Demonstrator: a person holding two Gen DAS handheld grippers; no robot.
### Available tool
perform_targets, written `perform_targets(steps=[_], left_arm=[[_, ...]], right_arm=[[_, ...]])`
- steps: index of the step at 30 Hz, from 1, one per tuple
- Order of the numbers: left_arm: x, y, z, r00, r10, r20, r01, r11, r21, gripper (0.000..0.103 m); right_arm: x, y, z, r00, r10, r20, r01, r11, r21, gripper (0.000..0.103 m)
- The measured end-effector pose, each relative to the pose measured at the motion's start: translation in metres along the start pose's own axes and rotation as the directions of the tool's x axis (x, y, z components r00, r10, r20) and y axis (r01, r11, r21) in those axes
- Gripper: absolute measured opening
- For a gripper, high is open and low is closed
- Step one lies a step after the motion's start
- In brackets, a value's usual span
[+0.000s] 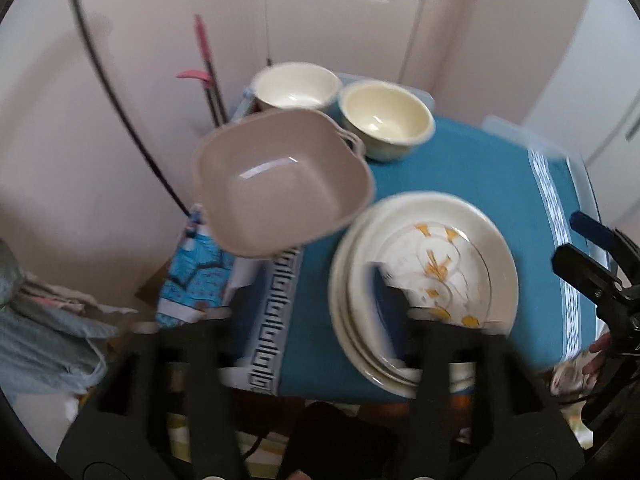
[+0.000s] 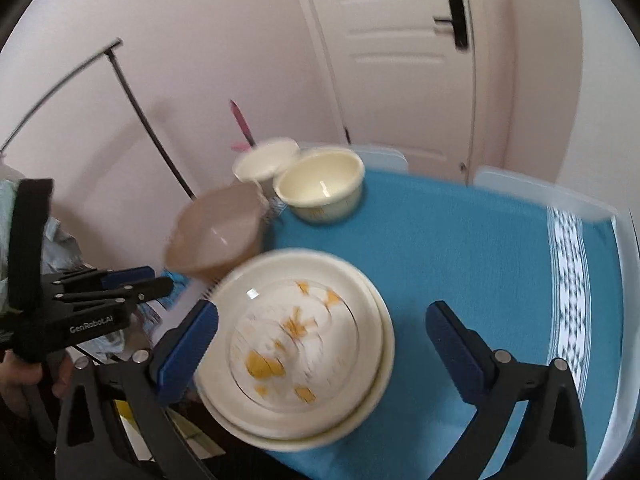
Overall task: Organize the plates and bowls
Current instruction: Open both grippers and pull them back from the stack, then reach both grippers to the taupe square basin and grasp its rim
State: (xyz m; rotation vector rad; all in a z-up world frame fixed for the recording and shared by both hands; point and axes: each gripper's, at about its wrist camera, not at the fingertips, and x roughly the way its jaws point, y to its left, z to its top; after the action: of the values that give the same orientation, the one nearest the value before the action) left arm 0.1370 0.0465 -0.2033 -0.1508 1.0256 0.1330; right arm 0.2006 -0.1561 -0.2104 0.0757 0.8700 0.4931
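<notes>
The plate stack [image 2: 296, 344] lay between the right gripper's [image 2: 320, 344] wide-apart fingers, nearer it than the left gripper [image 1: 316, 300], whose fingers also stood apart, empty.

Cream dishes on a teal cloth

The plate stack [image 2: 304, 344] at lower centre is cream, its top plate white with orange-yellow leaf marks. The square bowl [image 1: 280, 184] is beige-pink. Two round bowls [image 1: 384, 120] at upper centre are pale cream inside. The tablecloth [image 2: 460, 248] is teal with a white-and-dark geometric band [image 2: 570, 280] at right.
</notes>
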Motion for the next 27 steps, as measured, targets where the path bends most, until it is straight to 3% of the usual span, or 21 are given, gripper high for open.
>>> perform_targets(steps=[1, 2, 6, 10, 14, 20, 22, 24, 25, 27], left_arm=[[-0.004, 0.005, 0.000, 1.000, 0.011, 0.019, -0.010, 1.000, -0.018, 0.097], [-0.009, 0.011, 0.001, 0.999, 0.022, 0.043, -0.021, 0.999, -0.041, 0.102], [-0.016, 0.036, 0.009, 0.997, 0.041, 0.070, -0.034, 0.994, -0.107, 0.102], [-0.005, 0.060, 0.020, 0.996, 0.077, 0.048, -0.069, 0.986, -0.153, 0.102], [0.020, 0.083, 0.026, 0.999, 0.048, -0.004, -0.048, 0.976, -0.213, 0.102], [0.055, 0.105, 0.027, 0.998, -0.038, -0.057, 0.020, 0.956, -0.293, 0.102], [0.065, 0.107, 0.029, 0.996, -0.057, -0.068, 0.035, 0.956, -0.291, 0.096], [0.076, 0.107, 0.032, 0.994, -0.073, -0.086, 0.046, 0.958, -0.285, 0.081], [0.081, 0.105, 0.031, 0.992, -0.084, -0.096, 0.054, 0.958, -0.283, 0.071], [0.094, 0.103, 0.033, 0.986, -0.111, -0.122, 0.073, 0.957, -0.280, 0.062]], right_arm=[[0.000, 0.001, 0.003, 1.000, 0.001, 0.002, -0.001, 1.000, -0.010, 0.103], [0.001, 0.003, 0.007, 1.000, 0.008, 0.004, -0.007, 1.000, -0.022, 0.103], [0.011, 0.009, 0.021, 0.998, 0.057, 0.001, -0.057, 0.997, -0.045, 0.103], [0.035, 0.022, 0.044, 0.994, 0.104, -0.043, -0.106, 0.992, -0.067, 0.103], [0.071, 0.036, 0.061, 0.975, 0.133, -0.177, -0.149, 0.986, -0.079, 0.103], [0.120, 0.058, 0.071, 0.960, 0.108, -0.257, -0.136, 0.986, -0.097, 0.103], [0.143, 0.059, 0.071, 0.945, 0.126, -0.301, -0.154, 0.985, -0.072, 0.102], [0.158, 0.059, 0.071, 0.934, 0.140, -0.329, -0.168, 0.984, -0.060, 0.094], [0.165, 0.061, 0.070, 0.929, 0.141, -0.341, -0.172, 0.983, -0.064, 0.085], [0.176, 0.063, 0.068, 0.921, 0.142, -0.363, -0.181, 0.981, -0.074, 0.071]])
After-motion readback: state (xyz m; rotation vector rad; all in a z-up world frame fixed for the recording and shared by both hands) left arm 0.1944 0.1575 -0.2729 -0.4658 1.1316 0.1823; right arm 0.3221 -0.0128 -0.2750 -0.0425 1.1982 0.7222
